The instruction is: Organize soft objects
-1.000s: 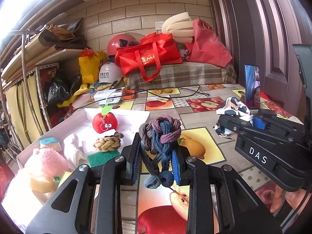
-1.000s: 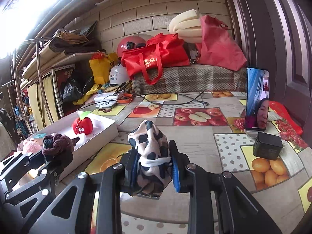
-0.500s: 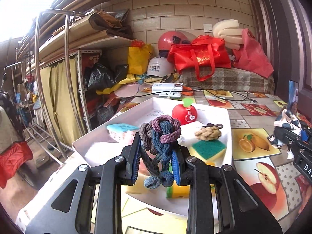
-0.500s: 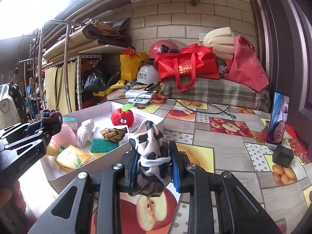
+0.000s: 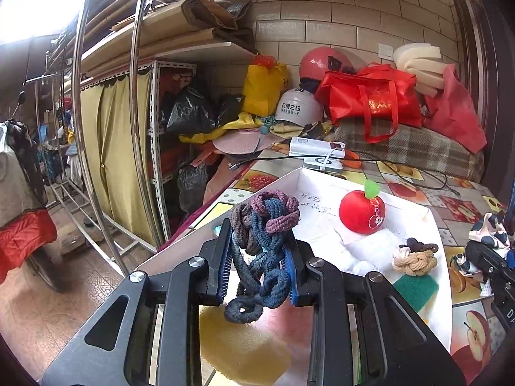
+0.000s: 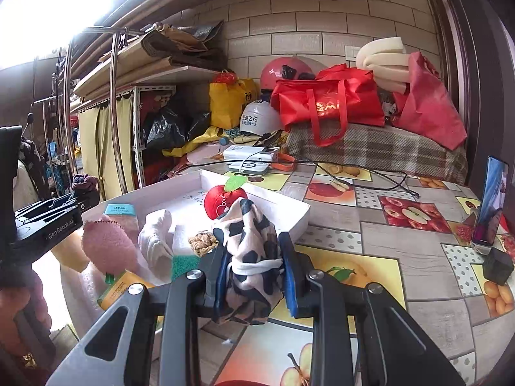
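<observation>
My left gripper [image 5: 257, 270] is shut on a bundle of blue and purple hair ties [image 5: 260, 241], held above the near end of the white tray [image 5: 434, 222]. My right gripper [image 6: 254, 273] is shut on a cow-print cloth [image 6: 251, 251], held just right of the tray [image 6: 289, 222]. In the tray lie a red plush apple [image 5: 362, 212], a beige knotted tie [image 5: 413, 262], a green sponge [image 5: 415, 286], a white cloth [image 6: 157, 234] and a pink plush [image 6: 106, 247]. The left gripper [image 6: 48, 222] shows at the left of the right wrist view.
The table has a fruit-print cover [image 6: 370, 225]. A phone [image 6: 491, 206] stands at the right, a black cube [image 6: 497, 265] beside it. Chargers and cables [image 6: 254, 157] lie behind the tray. Red bags [image 6: 325, 103] and helmets are at the back. A metal rack [image 5: 128, 128] stands left.
Both grippers have swung left toward the tray, each still holding its object. The left gripper now hangs over the tray's near end; the right one has come beside the tray.
</observation>
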{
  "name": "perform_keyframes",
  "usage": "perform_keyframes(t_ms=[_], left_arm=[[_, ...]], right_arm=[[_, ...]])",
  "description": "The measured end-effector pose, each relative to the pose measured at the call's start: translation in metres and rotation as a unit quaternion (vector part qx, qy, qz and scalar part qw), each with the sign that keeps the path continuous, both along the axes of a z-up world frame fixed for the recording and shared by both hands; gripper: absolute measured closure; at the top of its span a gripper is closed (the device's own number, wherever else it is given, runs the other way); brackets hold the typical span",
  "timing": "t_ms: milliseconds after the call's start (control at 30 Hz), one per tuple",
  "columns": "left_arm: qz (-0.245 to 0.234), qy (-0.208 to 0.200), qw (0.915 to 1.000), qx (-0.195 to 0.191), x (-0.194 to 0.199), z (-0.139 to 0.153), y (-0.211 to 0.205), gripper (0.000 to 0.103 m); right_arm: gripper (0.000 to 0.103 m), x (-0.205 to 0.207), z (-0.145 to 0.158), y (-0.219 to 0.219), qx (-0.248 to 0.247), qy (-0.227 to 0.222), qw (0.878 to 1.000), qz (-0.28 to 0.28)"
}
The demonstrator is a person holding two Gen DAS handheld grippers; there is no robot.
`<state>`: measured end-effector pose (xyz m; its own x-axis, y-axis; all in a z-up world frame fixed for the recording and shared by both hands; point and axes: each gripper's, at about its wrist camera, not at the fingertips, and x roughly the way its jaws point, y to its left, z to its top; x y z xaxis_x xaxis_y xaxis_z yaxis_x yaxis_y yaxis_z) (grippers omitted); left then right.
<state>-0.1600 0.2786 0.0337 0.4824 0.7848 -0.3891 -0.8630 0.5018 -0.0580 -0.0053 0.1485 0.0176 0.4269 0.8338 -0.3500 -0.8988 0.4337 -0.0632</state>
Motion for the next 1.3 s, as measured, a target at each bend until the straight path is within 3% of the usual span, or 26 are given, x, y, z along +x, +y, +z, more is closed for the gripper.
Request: perform_keyframes(t_ms=[200, 300, 367, 400, 433, 467, 600, 867, 1133, 1300], left_arm=[[-0.015, 0.001, 0.9998, 0.010, 0.010, 0.003, 0.006, 0.076], [-0.024, 0.009, 0.9997, -0.003, 0.017, 0.002, 0.014, 0.076], [-0.017, 0.010, 0.9997, -0.013, 0.017, 0.001, 0.018, 0.070], [-0.009, 0.010, 0.9998, -0.014, 0.016, 0.002, 0.019, 0.056], [0.000, 0.011, 0.9998, -0.014, 0.016, 0.002, 0.019, 0.028], [0.016, 0.013, 0.9997, -0.010, 0.014, 0.002, 0.019, 0.021], [0.034, -0.008, 0.9990, -0.029, 0.004, 0.000, 0.026, 0.000], [0.049, -0.010, 0.9987, -0.012, 0.002, 0.000, 0.020, 0.000], [0.055, -0.010, 0.9975, 0.042, 0.000, 0.005, 0.000, 0.000], [0.053, -0.006, 0.9982, 0.025, -0.003, 0.003, -0.002, 0.000]], right_arm=[[0.076, -0.011, 0.000, 0.047, -0.012, -0.007, 1.000, 0.028], [0.075, -0.016, -0.002, 0.065, -0.026, -0.011, 0.999, 0.038], [0.073, -0.019, -0.003, 0.071, -0.036, -0.015, 0.998, 0.044], [0.072, -0.021, -0.004, 0.072, -0.042, -0.018, 0.998, 0.048], [0.070, -0.022, -0.005, 0.072, -0.043, -0.022, 0.998, 0.049], [0.054, -0.024, -0.005, 0.071, -0.041, -0.027, 0.998, 0.049], [0.017, -0.011, -0.003, 0.064, -0.022, 0.002, 0.999, 0.025], [0.014, -0.013, -0.001, 0.065, -0.017, -0.006, 0.999, 0.026], [0.013, -0.021, 0.003, 0.049, 0.013, -0.035, 0.999, -0.005], [0.013, -0.016, 0.001, 0.038, 0.000, -0.024, 1.000, -0.014]])
